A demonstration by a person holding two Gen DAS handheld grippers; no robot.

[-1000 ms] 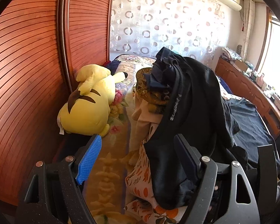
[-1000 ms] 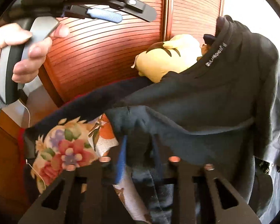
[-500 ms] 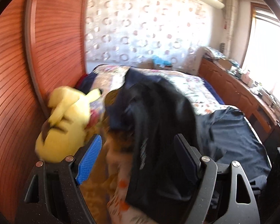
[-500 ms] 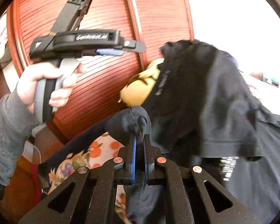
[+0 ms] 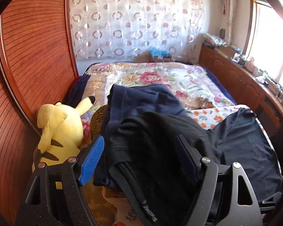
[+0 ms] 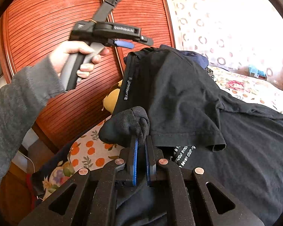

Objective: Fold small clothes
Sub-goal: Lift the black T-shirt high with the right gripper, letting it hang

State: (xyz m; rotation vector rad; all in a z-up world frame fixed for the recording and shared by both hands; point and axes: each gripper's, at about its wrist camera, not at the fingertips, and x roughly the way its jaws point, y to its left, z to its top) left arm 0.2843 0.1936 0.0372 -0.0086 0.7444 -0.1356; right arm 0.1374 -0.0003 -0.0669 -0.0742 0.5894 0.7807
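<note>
The right gripper (image 6: 141, 146) pinches a dark sock (image 6: 125, 126) clear of the black shirts (image 6: 188, 94) (probably to fold it); the left gripper (image 5: 139, 157) gapes empty.

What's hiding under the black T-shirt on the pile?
Under the black T-shirt a navy blue garment sticks out, lying on the flowery bedspread. Whatever else is in the pile is covered. The yellow plush toy sits beside it, not under.

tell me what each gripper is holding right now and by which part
The right gripper is shut on a dark grey sock, pinched at a bunched fold near its end. The left gripper is open and holds nothing.
</note>
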